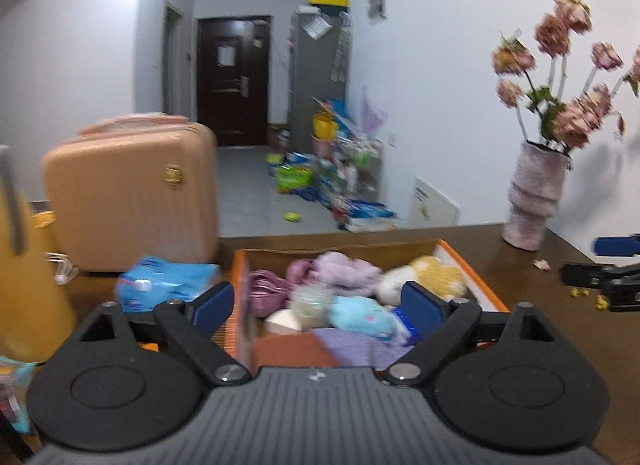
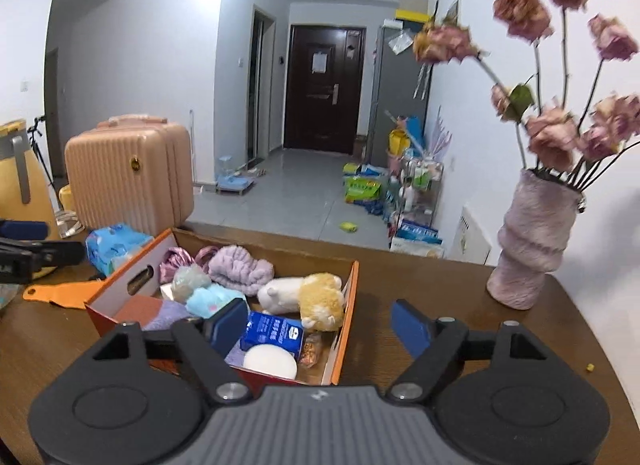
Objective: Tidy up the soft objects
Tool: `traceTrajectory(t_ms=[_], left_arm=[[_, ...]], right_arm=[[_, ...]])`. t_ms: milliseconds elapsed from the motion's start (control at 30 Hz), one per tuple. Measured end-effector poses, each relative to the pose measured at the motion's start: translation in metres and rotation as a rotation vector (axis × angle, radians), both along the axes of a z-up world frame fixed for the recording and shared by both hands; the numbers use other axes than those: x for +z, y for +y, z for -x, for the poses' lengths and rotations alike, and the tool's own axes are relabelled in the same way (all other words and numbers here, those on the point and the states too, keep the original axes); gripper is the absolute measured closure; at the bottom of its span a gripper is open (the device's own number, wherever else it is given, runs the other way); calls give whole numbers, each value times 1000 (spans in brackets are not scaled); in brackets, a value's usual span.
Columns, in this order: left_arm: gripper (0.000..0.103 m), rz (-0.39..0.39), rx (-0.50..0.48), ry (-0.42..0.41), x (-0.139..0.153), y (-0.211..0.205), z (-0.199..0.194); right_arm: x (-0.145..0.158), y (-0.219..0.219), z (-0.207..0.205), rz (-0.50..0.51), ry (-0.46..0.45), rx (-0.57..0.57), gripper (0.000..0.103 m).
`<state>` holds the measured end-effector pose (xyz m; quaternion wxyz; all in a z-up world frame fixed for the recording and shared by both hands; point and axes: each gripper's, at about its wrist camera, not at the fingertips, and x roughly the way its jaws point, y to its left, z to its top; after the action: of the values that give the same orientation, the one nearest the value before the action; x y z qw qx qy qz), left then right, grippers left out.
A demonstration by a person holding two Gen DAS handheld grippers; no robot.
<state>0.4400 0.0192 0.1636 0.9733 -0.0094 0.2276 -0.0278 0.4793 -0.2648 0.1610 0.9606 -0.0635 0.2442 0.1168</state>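
Nearest the lens, the left hand-held gripper (image 1: 316, 305) hangs above the near end of the orange cardboard box (image 1: 472, 265) with its blue pads spread wide and nothing between them; the right hand-held gripper (image 2: 318, 323) is likewise splayed and empty, its left pad over the box's right corner and its right pad over bare worktop (image 2: 420, 277). Both views are smeared by motion, so a hasty reach could clip the low box wall and shove the whole box along the polished wood, or catch two soft things at once, since they lie heaped and touching. The box holds the task's things: a blue tissue packet (image 2: 274, 335) and a white round pad (image 2: 270, 361) at the near end, a white-and-yellow plush toy (image 2: 308, 297) on its side against the right wall, a pale blue plush (image 2: 210, 299) beside it, then a lilac fluffy cloth (image 2: 240, 267) and a shiny mauve pouch (image 2: 174, 261) at the far end. All look limp and squashy, likely to sag or slip from a shallow pinch. Beyond the box, a blue wipes pack (image 2: 114, 243) lies on the worktop to the left, still outside, and to the right the tall fuzzy vase (image 2: 532, 241) of dried roses looks top-heavy; a wide swing of the right arm might topple it.
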Motion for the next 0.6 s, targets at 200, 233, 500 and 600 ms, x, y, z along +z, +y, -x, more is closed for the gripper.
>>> traceTrajectory(t_ms=[200,233,500,600], left_arm=[[4,-23,70,-78,13,18,42],[3,-18,74,-90,15,20,48],[0,-12,87,-233,4,26,102],[0,-4,83,-225,-4,26,115]], right_arm=[[14,3,33,-41,-79,-18,20],[16,4,38,-52,-101,-20,19],[10,16,99,-63,-326,-2,4],[0,19,117,-70,-366,-8,4]])
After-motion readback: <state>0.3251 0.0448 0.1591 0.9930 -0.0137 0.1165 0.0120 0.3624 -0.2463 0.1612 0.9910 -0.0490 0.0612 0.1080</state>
